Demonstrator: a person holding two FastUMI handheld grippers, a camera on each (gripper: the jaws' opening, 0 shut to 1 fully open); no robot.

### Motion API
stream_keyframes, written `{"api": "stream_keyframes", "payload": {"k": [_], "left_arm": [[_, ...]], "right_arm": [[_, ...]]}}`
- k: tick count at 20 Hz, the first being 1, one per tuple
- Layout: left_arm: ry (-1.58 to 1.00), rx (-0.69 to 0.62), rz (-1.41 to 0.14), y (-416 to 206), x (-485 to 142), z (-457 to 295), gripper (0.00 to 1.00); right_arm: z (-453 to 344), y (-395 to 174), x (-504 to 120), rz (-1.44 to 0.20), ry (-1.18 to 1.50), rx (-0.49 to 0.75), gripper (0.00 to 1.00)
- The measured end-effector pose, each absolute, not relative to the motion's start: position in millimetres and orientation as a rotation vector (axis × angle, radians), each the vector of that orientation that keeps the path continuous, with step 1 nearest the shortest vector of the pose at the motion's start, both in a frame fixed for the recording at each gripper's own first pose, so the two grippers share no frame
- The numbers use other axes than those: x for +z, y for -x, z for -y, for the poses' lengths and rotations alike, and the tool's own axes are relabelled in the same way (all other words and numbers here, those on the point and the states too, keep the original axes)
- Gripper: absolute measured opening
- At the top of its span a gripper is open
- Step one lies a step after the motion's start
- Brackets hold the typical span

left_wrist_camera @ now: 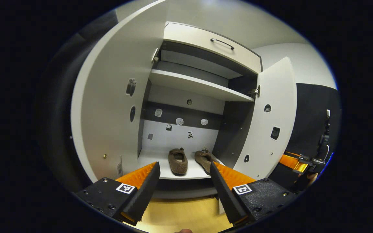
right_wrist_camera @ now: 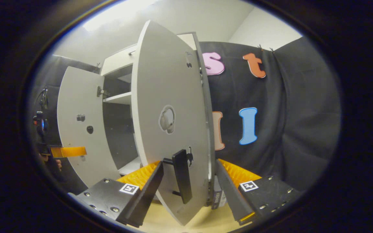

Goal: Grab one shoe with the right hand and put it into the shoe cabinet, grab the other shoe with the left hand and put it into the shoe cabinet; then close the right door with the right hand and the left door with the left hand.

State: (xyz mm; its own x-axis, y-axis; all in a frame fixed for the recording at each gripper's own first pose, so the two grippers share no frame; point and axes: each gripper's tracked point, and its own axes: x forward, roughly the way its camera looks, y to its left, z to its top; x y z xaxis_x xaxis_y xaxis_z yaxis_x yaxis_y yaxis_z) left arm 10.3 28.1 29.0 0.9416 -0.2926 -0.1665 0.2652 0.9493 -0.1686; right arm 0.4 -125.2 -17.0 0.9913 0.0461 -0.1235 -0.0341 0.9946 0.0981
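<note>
Shoe cabinet [left_wrist_camera: 202,87] stands open, matte white panels over dark inner walls, boxy, with two doors swung out. Left door [left_wrist_camera: 108,106] is wide and curved by the lens, its free edge toward the camera. Right door [left_wrist_camera: 270,119] swings out on the other side, leaving a broad gap between the two door edges in front of the bottom compartment. One shelf [left_wrist_camera: 199,85] crosses the upper part, and one drawer front [left_wrist_camera: 212,45] with a thin dark handle sits above it. Small stickers dot the back wall and both doors (too small to make out).

Two shoes, brown and fuzzy, slipper-shaped, lie side by side on the cabinet floor: left shoe [left_wrist_camera: 177,160] fully in sight, right shoe [left_wrist_camera: 205,159] partly behind a finger of the left gripper [left_wrist_camera: 184,183]. Its fingers are spread wide with nothing between them, hanging over pale wood floor [left_wrist_camera: 186,213] just outside the cabinet.

In the right gripper view the right door [right_wrist_camera: 170,110] is seen edge-on, its bar handle [right_wrist_camera: 182,175] dark and flat. The right gripper [right_wrist_camera: 189,194] straddles the door's lower edge, fingers apart, one each side, handle between them; contact cannot be told. The left gripper [right_wrist_camera: 68,151] shows far off beside the left door [right_wrist_camera: 79,126].
</note>
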Motion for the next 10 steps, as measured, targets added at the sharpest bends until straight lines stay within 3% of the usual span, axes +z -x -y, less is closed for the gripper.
{"api": "stream_keyframes", "payload": {"k": [10], "left_arm": [[0.143,-0.198,-0.174,5.3,33.7,-54.1,0.94]], "right_arm": [[83.9,-46.0,-39.5,-0.175,-0.105,0.153,1.0]]}}
